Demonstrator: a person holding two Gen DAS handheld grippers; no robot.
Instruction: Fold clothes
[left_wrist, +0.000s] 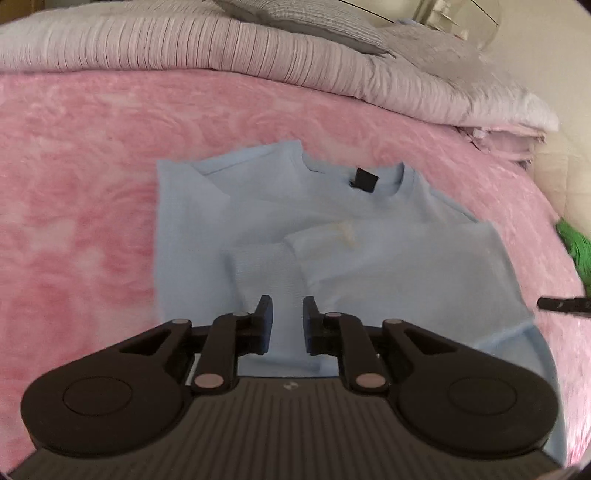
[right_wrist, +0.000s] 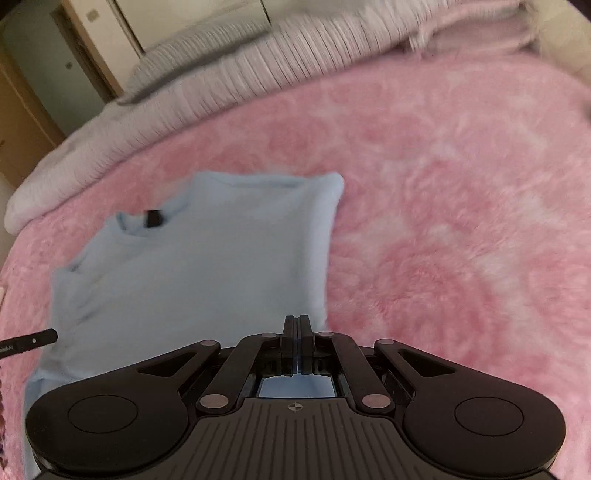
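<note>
The light-blue shirt (left_wrist: 332, 236) lies partly folded mid-blanket (left_wrist: 74, 184), looking light, limp and slip-free, best pinched at a hem corner near 6 o'clock; left gripper (left_wrist: 287, 314) narrowly parted and empty, right gripper (right_wrist: 296, 328) closed, seemingly empty.

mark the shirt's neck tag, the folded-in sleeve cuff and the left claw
neck tag (left_wrist: 364, 180), left wrist view, middle of the black tag.
sleeve cuff (left_wrist: 264, 264), left wrist view, ribbed end of the sleeve.
left claw (left_wrist: 287, 321), left wrist view, gap between fingertips.

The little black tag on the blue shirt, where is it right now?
The black tag sits inside the collar of the light blue shirt, at the shirt's far end, toward the ribbed quilt, on the pink blanket.
</note>
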